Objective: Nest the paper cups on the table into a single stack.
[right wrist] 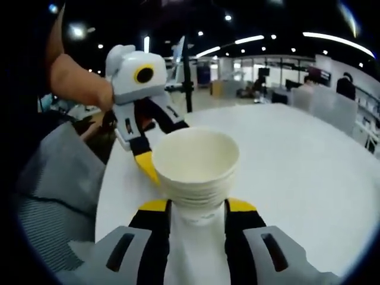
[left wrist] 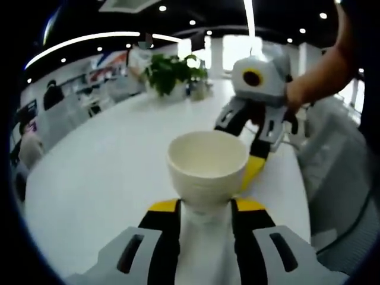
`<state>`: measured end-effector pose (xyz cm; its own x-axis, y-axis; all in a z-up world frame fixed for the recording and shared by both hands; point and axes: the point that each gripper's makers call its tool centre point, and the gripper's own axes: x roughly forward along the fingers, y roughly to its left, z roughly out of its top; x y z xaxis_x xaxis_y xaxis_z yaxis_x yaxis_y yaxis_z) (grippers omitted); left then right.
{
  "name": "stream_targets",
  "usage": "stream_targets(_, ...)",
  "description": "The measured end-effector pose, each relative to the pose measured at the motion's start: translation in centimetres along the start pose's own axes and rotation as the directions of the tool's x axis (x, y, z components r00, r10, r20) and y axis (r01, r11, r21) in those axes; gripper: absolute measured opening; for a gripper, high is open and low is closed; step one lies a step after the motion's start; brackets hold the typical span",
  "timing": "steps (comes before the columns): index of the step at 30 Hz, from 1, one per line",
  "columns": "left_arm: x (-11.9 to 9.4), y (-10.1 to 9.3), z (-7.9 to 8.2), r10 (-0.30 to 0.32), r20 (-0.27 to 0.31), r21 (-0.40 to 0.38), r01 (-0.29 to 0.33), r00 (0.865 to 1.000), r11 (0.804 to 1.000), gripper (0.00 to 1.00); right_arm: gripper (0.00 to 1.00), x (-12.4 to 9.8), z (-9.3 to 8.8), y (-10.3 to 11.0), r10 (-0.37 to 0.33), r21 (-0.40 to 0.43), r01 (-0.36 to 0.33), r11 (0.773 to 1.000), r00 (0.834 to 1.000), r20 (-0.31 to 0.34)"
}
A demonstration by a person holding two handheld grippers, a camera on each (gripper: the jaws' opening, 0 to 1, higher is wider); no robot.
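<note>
Each gripper, left gripper (left wrist: pixel 205 208) and right gripper (right wrist: pixel 197 208), clamps a cup stack (left wrist: pixel 207 168) (right wrist: pixel 196 168) whose base is hidden between its 2 jaws.

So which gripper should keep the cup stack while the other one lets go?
Right, though barely. The cup stack sits centred between the right gripper's jaws, just under its nested rims. The left gripper holds it much the same.

No text, label, brand or number can be read in either view. The paper cups (left wrist: pixel 207 166) are plain white with no print. In the left gripper view, coloured panels (left wrist: pixel 110 60) hang on the far wall to the left of the potted plant (left wrist: pixel 169 72), but any lettering on them is too blurred to make out.
</note>
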<state>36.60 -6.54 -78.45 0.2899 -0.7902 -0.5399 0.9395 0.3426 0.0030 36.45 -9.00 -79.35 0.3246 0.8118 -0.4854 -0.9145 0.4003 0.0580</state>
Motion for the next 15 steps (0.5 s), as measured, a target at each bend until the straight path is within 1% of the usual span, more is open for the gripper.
stream_targets(4,0.9,1.9,0.2,0.000,0.005,-0.008,0.000,1.000,1.000,0.31,0.32,0.6,0.1,-1.7,-0.009,0.004,0.009,1.000,1.000,0.001)
stream_targets(7,1.6,3.4,0.2,-0.002,-0.015,-0.016,0.002,1.000,1.000,0.31,0.32,1.4,0.3,-3.1,-0.016,-0.007,0.016,1.000,1.000,-0.001)
stream_targets(9,1.8,4.2,0.4,0.002,-0.017,-0.011,-0.002,1.000,1.000,0.31,0.32,1.6,0.5,-4.0,-0.024,-0.014,0.024,1.000,1.000,0.002)
stream_targets(13,2.3,6.5,1.2,0.015,-0.007,-0.011,-0.015,1.000,1.000,0.30,0.32,2.1,1.4,-6.4,-0.035,-0.005,0.035,0.999,0.999,0.014)
stream_targets(15,2.5,7.2,1.6,0.019,-0.004,-0.011,-0.019,1.000,1.000,0.30,0.32,2.2,1.8,-7.1,-0.036,-0.003,0.036,0.999,0.999,0.017)
